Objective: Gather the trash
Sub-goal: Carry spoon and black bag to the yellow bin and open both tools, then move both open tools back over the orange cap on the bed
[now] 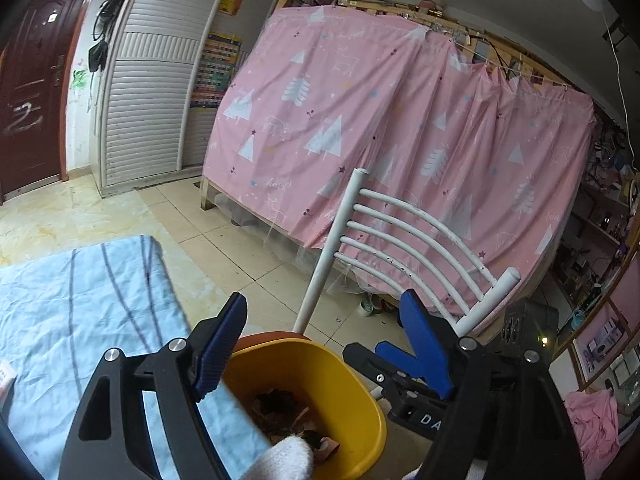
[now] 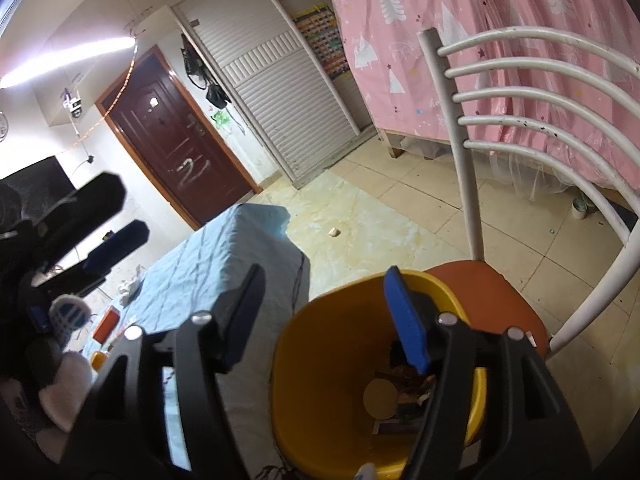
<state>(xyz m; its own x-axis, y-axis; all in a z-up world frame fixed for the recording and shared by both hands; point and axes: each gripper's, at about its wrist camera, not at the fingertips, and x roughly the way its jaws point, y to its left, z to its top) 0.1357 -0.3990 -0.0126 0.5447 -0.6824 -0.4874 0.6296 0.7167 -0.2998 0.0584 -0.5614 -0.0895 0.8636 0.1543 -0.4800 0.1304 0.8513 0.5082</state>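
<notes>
Yellow bin (image 2: 304,412): plastic, at the bottom centre of both views, standing on the orange seat (image 2: 492,296) of a white metal chair (image 2: 468,184).
Trash (image 2: 404,390): brown scraps, a pale round piece and bits of paper lying at the bottom of the bin.
Left gripper (image 1: 324,312): jaws spread wide with nothing between the blue pads, poised above the bin's rim; in the right wrist view it shows at the far left of the frame.
Right gripper (image 2: 328,284): jaws apart and gripping nothing, hovering over the bin's mouth.
Glove (image 1: 284,460): white, at the bottom edge of the left wrist view, in front of the bin.
Blue cloth (image 1: 80,304): wrinkled, striped, covering a surface just left of the bin.
Floor scrap (image 2: 334,233): small pale lump alone on the tiles, mid-frame, well apart from the bin.
Background: pink tree-print curtain (image 1: 360,120) behind the chair; dark red door (image 2: 176,136) at upper left.
</notes>
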